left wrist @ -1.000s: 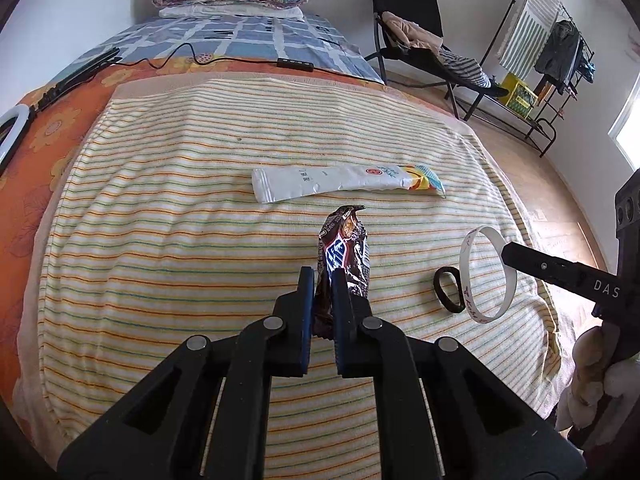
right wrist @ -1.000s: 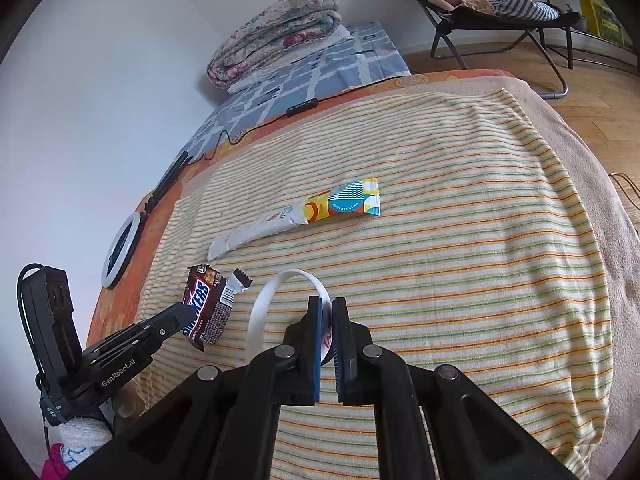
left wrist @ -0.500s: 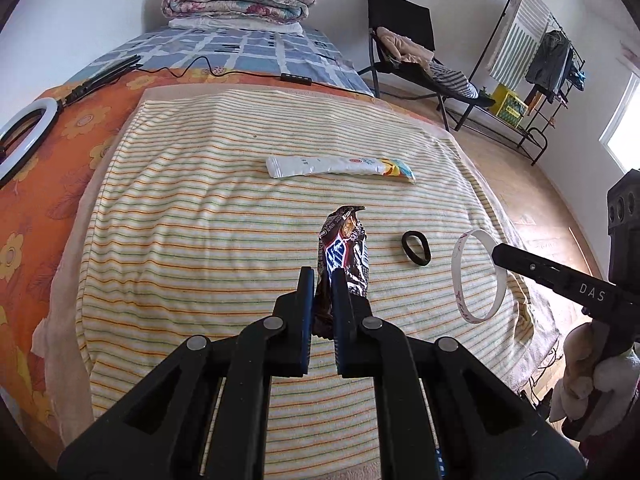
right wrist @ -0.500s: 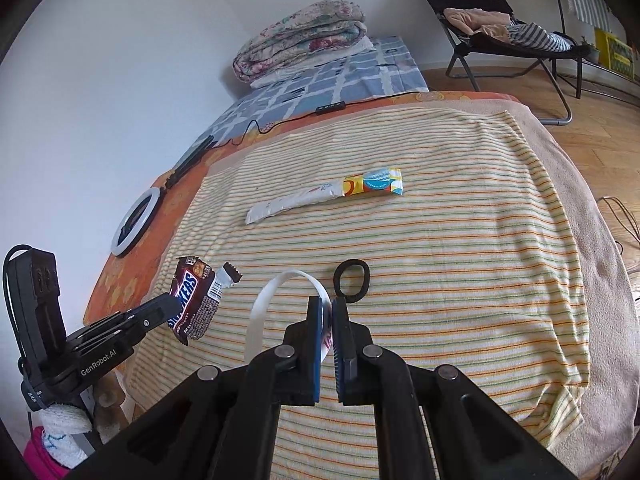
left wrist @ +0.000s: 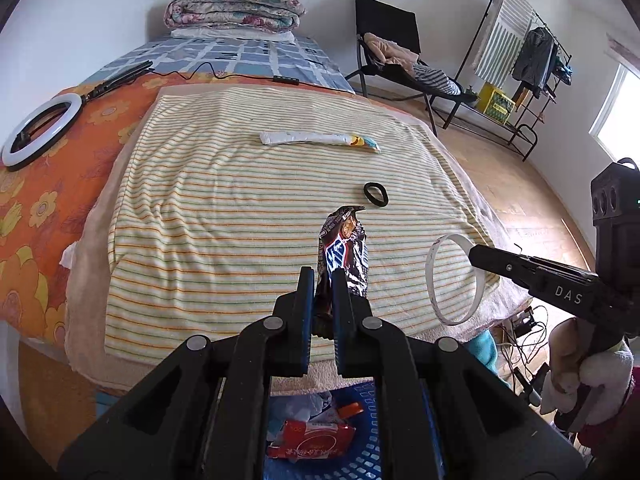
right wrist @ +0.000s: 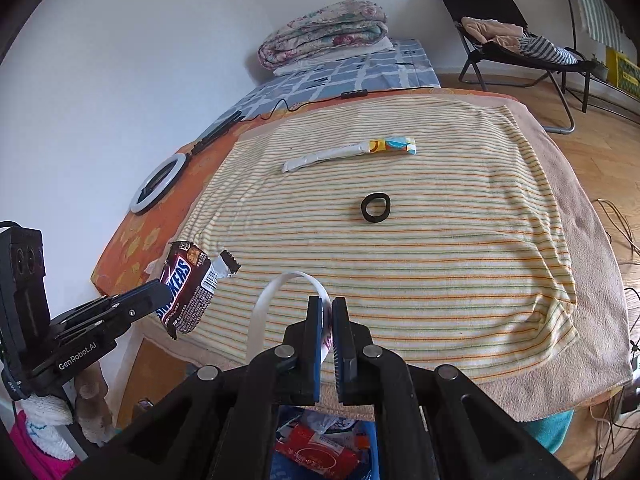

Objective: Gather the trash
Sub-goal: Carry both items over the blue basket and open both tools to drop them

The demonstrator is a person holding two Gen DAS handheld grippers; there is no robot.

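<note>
My left gripper point(left wrist: 322, 276) is shut on a brown Snickers wrapper point(left wrist: 343, 252), held in the air past the near edge of the striped bed cover point(left wrist: 224, 216). The same wrapper point(right wrist: 186, 288) shows at the left of the right wrist view. My right gripper point(right wrist: 327, 307) is shut on a white plastic ring point(right wrist: 272, 300), and that ring point(left wrist: 454, 280) hangs at the right of the left wrist view. A white tube point(left wrist: 318, 140) and a black hair band point(left wrist: 376, 193) lie on the cover. A blue basket point(left wrist: 360, 456) with trash sits below both grippers.
A ring light point(left wrist: 38, 128) and its cable lie on the orange sheet at the left. Folded quilts point(left wrist: 232, 6) are stacked at the bed's far end. A folding chair point(left wrist: 400, 60) and clothes rack point(left wrist: 520, 64) stand on the wooden floor to the right. Cables trail by the bed's right corner.
Both grippers have pulled back from the bed with their items; the bed looks farther away, the hair band is uncovered, and the blue basket has come into view below.
</note>
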